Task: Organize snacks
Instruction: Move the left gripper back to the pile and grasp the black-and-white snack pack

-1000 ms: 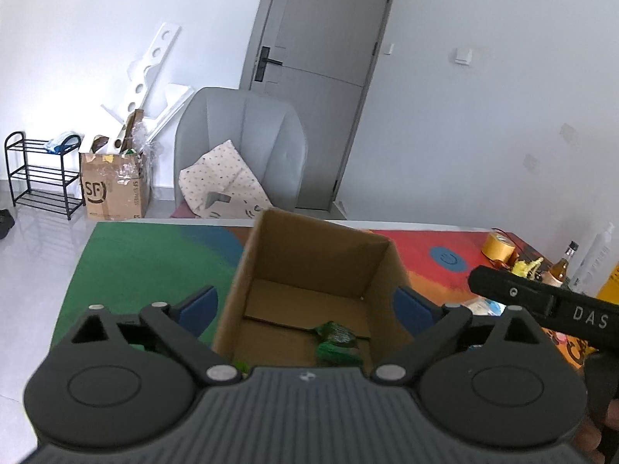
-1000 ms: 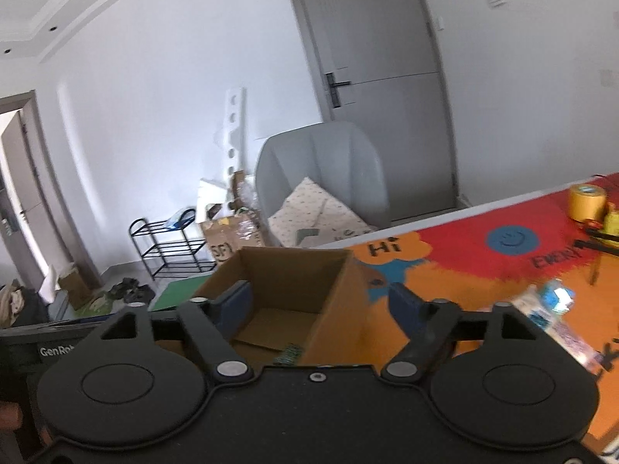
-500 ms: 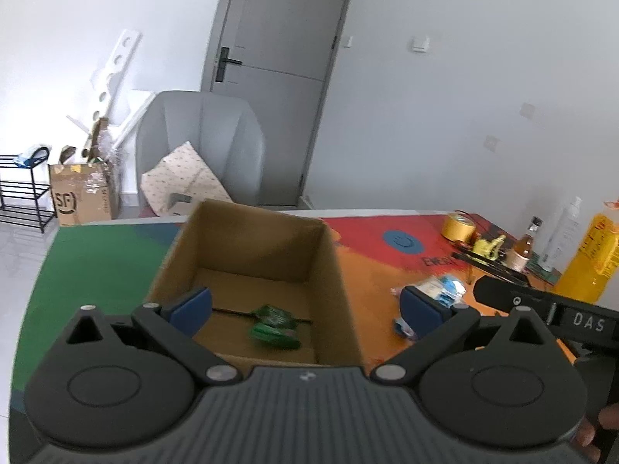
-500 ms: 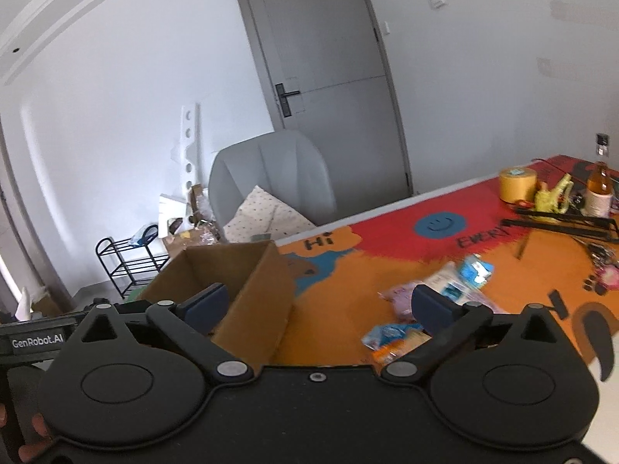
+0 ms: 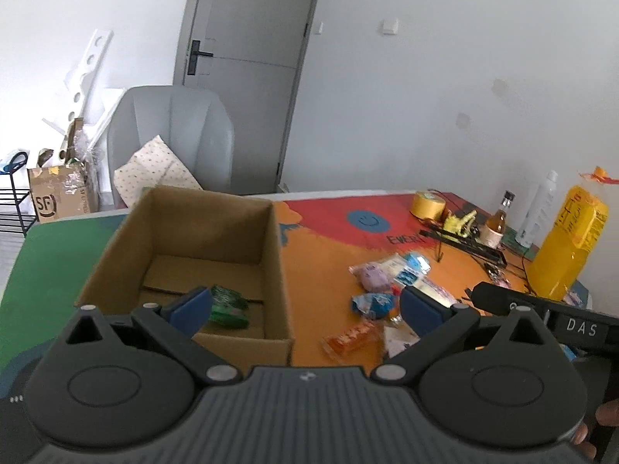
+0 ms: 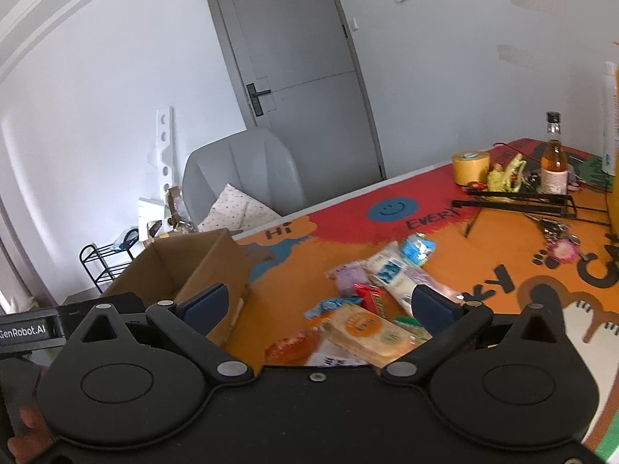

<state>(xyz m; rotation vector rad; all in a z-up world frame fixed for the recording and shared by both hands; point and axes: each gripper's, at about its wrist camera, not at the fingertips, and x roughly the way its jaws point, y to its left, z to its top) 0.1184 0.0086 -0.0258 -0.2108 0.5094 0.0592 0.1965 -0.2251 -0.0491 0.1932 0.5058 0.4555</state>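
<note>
An open cardboard box (image 5: 278, 270) (image 6: 216, 266) stands on the colourful table mat, with a green snack packet (image 5: 228, 305) lying on its floor. To its right lies a heap of snacks: a purple packet (image 5: 373, 276) (image 6: 350, 278), a blue packet (image 5: 373, 303), an orange packet (image 5: 350, 338) (image 6: 292, 348), a pale cracker pack (image 6: 367, 332) and a white and blue pack (image 6: 389, 274). My left gripper (image 5: 298, 309) is open over the box's right wall. My right gripper (image 6: 319, 301) is open just above the snack heap, with nothing held between its fingers.
At the table's far right stand a yellow tape roll (image 5: 427, 205) (image 6: 470, 166), a small amber bottle (image 6: 553, 162), a white bottle (image 5: 537, 208), a big yellow bag (image 5: 568, 243) and a black wire rack (image 6: 518, 201). A grey chair (image 5: 174, 139) stands behind the table.
Both grippers have swung right, away from the box towards the snack heap. The right gripper's jaws have spread wider. The green packet stays in the box.
</note>
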